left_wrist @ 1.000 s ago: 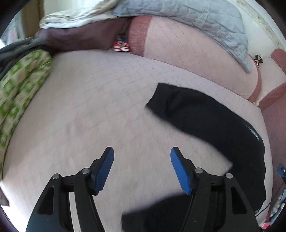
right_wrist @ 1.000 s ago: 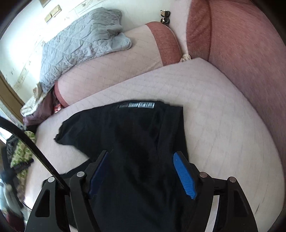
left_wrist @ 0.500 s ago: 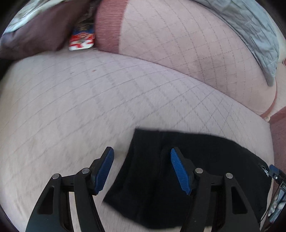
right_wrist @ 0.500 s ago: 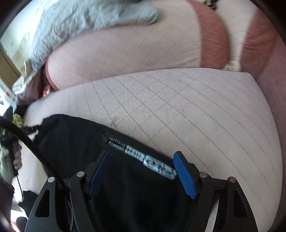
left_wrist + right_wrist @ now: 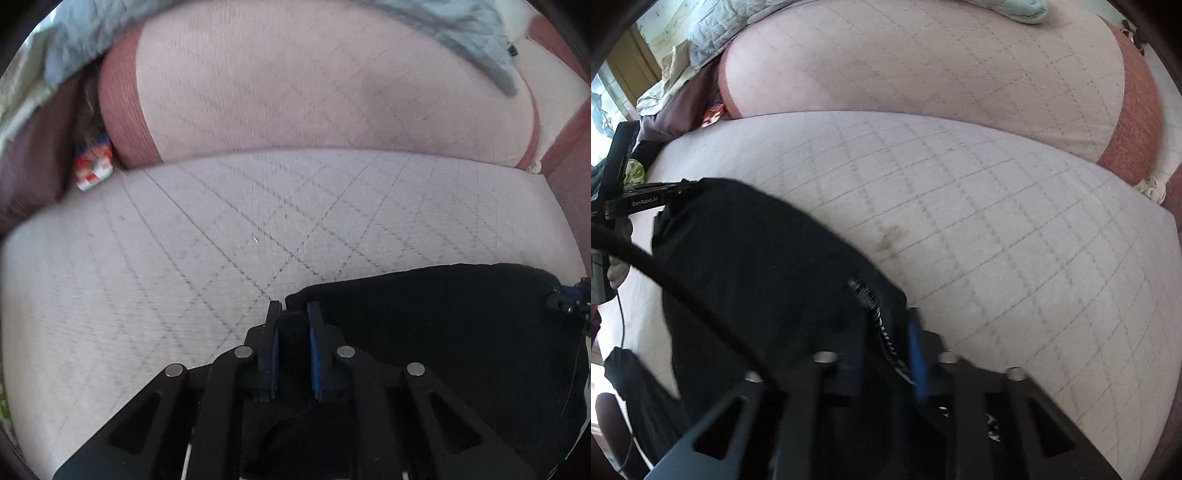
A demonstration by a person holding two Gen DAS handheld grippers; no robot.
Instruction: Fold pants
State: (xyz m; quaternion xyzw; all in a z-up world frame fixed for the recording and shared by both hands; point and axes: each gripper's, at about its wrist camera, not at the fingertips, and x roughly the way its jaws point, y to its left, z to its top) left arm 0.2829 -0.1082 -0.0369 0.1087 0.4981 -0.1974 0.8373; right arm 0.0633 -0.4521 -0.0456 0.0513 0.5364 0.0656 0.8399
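The black fabric pants (image 5: 461, 332) lay on the pale quilted seat cushion of a sofa (image 5: 258, 229), near its front edge and well short of the pink padded backrest (image 5: 314, 81). Both tools were engaged on the far edge of the garment.

Left gripper (image 5: 293, 314): the blue-padded jaws stood narrow, pinching a fold of black cloth at the garment's left corner. Cloth filled the gap between the pads.

Right gripper (image 5: 886, 332): the jaws were closing, with the waistband edge between them, at the point where the white-printed inner label strip (image 5: 882, 328) showed. The pads appeared to press on the fabric already. In the right wrist view the left gripper was also seen at the far left corner of the garment, where a gloved hand held it.

Task status, as judged from these views:
1. The garment was spread fairly flat between the two grip points, with part of it trailing off toward the lower left of the right wrist view.
2. Both corners of one edge were seized or nearly so.
3. No finished, compact fold was visible. How many layers already lay under the grip points could not be determined.

Remaining work, by estimate: lifting the gripped edge, carrying it over the rest of the garment, laying it down aligned, and releasing. Further folds probably remained after that.

A grey quilted blanket (image 5: 461, 33) lay draped over the backrest, clear of the working area.
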